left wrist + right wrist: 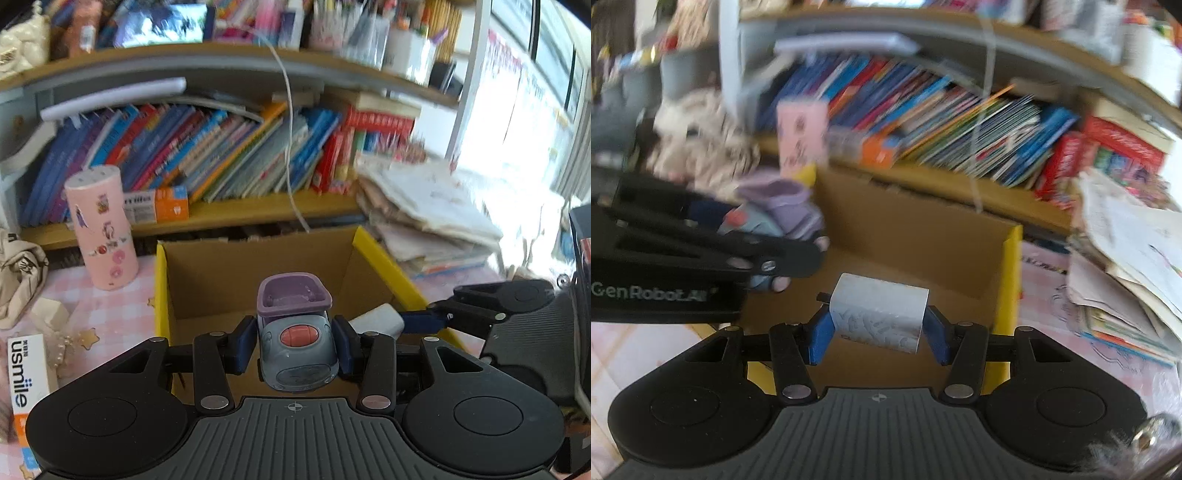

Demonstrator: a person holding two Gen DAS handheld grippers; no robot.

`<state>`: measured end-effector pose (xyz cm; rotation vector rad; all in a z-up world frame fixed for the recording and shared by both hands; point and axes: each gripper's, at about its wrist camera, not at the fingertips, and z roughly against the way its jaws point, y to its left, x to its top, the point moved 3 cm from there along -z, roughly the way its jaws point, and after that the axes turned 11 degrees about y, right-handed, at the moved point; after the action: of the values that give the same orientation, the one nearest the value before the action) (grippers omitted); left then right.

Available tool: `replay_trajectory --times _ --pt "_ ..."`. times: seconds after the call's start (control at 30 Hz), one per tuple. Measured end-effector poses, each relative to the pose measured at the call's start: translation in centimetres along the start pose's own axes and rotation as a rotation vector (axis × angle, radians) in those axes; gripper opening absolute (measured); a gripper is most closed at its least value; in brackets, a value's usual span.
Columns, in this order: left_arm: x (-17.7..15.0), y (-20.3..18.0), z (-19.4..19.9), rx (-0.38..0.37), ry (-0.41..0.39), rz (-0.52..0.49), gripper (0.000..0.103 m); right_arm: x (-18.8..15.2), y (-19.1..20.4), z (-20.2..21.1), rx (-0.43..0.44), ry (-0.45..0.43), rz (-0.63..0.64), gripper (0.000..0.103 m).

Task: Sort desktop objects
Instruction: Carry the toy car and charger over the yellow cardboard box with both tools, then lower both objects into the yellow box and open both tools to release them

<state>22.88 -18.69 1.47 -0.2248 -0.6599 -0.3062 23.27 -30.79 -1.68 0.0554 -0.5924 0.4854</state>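
My left gripper is shut on a grey toy car with a purple tub on its back, held over the near edge of an open cardboard box with yellow rims. From the right, my right gripper reaches in, shut on a small white block. In the right wrist view the right gripper clamps that white patterned block above the box. There the left gripper and the toy car show at the left, blurred.
A pink sticker-covered cylinder stands left of the box on the pink checked cloth. A white "usmile" carton lies at the near left. Behind is a shelf of books; a stack of papers sits at the right.
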Motion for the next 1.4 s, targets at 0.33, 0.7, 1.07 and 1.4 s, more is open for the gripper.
replay_trajectory --times 0.33,0.7,1.07,1.4 --pt "1.4 -0.1 -4.2 0.052 0.142 -0.062 0.043 1.0 0.4 -2.3 0.051 0.023 -0.013 0.047" --pt "2.9 0.9 -6.4 0.020 0.228 -0.039 0.042 -0.9 -2.6 -0.1 -0.102 -0.095 -0.277 0.047" --pt "3.3 0.4 -8.2 -0.014 0.269 -0.092 0.042 -2.3 -1.3 0.7 -0.268 -0.151 -0.307 0.047" --pt "2.9 0.4 -9.2 0.000 0.287 -0.150 0.042 -2.4 -1.1 -0.6 -0.264 -0.105 -0.344 0.047"
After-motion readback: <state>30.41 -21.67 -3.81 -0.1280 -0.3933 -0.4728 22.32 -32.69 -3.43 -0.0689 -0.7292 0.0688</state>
